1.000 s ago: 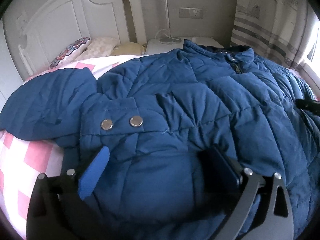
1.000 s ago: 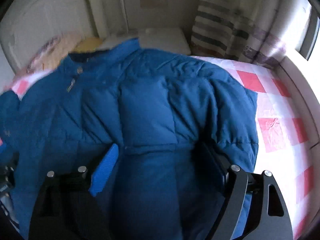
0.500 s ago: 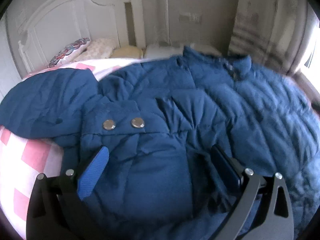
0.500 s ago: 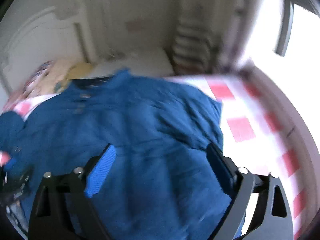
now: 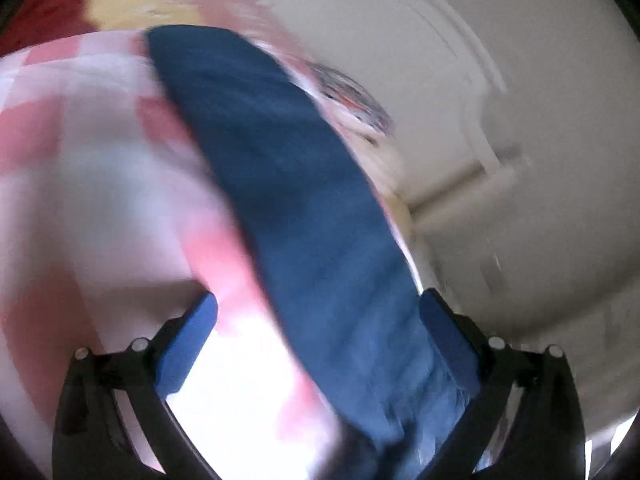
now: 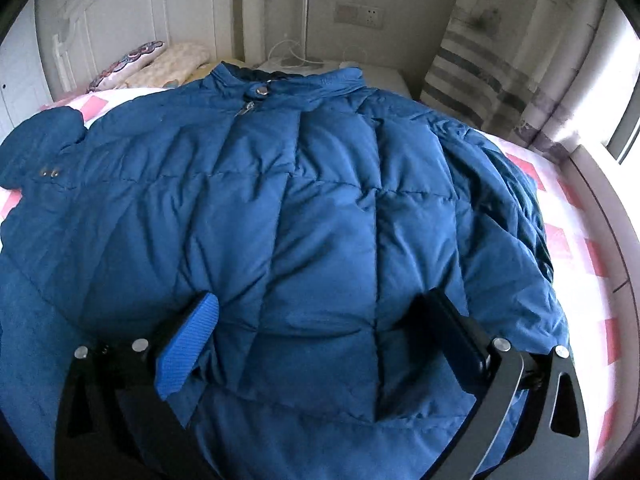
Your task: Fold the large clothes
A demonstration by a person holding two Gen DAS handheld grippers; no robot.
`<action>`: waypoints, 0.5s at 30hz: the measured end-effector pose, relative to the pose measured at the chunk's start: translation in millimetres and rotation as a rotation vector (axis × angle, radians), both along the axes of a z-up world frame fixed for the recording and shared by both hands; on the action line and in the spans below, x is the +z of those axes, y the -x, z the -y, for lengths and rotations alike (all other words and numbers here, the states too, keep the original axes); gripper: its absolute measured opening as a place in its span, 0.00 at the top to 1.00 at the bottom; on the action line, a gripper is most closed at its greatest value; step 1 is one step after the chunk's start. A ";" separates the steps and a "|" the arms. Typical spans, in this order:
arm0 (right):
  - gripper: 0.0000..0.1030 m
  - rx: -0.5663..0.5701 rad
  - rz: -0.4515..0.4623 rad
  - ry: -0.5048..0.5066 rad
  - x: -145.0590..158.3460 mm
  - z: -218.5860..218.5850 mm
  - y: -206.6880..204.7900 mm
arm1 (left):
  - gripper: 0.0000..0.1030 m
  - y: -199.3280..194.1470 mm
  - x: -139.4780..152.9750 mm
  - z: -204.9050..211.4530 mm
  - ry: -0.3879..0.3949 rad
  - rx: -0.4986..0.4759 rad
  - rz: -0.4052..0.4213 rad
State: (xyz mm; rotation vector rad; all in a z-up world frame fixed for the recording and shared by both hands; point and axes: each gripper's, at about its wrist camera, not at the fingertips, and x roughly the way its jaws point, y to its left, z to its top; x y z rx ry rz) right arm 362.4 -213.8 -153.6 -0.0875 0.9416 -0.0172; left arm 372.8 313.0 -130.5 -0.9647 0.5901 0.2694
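A: Blue rubber pads are seen on the right gripper (image 6: 320, 344), whose fingers are spread wide apart and hovering over the lower body of a navy padded jacket (image 6: 312, 208); nothing is grasped.

B: And the left gripper (image 5: 320, 344)?

A: Its fingers are likewise parted. A long strip of the jacket (image 5: 304, 208), probably a sleeve, is seen running between them toward the pillows, though the view is badly blurred and contact cannot be judged.

B: How would the jacket be expected to handle?

A: It is judged soft, puffy and fairly light, with slick quilted fabric that may slip and spring back open once folded. A firm pinch at a seam, the hem or a cuff is thought safer than on the puffed panels.

B: Where is it lying?

A: It is spread front-up, closed at the collar by a snap (image 6: 262, 90), on a bed covered by a pink-and-white checked sheet (image 6: 576, 248). Pillows (image 6: 160, 64) are set before a white headboard (image 6: 132, 12). A striped curtain (image 6: 480, 80) is hung beside a bright window on the right, and a wall socket (image 6: 358, 14) is seen behind.
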 end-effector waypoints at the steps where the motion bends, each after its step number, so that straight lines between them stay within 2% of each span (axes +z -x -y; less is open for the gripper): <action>1: 0.04 0.001 0.001 0.000 -0.1 1.4 -1.3 | 0.04 -5.2 -2.3 -18.7 0.011 0.022 0.010; 5: 0.04 -0.001 0.002 -0.013 3.0 -4.7 7.7 | 0.04 -34.5 -5.7 -64.9 -0.014 0.068 -0.027; 6: 0.04 -0.002 0.003 -0.013 3.6 -5.0 7.6 | 0.08 -45.1 -6.0 -70.7 -0.037 0.068 -0.057; 7: 0.04 -0.002 0.004 -0.014 3.9 -4.6 7.1 | 0.19 -49.4 -3.8 -72.1 -0.062 0.074 -0.081; 8: 0.04 -0.002 0.005 -0.013 3.9 -4.4 7.3 | 0.69 -55.8 -1.5 -68.4 -0.094 0.068 -0.118; 9: 0.04 -0.002 0.007 -0.014 4.4 -4.3 8.0 | 0.91 -60.6 0.7 -65.0 -0.083 0.042 -0.123; 11: 0.04 -0.005 0.020 -0.022 6.1 -3.0 10.2 | 0.94 -50.3 13.9 -53.0 -0.073 0.033 -0.027; 13: 0.05 -0.013 0.040 -0.039 9.0 0.4 12.5 | 0.95 -32.4 48.2 -10.0 -0.181 -0.011 0.094; 14: 0.05 -0.020 0.055 -0.052 11.4 2.9 14.0 | 0.95 -27.0 60.3 8.2 -0.209 -0.038 0.128; 15: 0.05 -0.040 0.097 -0.088 16.7 10.2 18.8 | 0.95 -19.7 77.6 38.5 -0.247 -0.099 0.185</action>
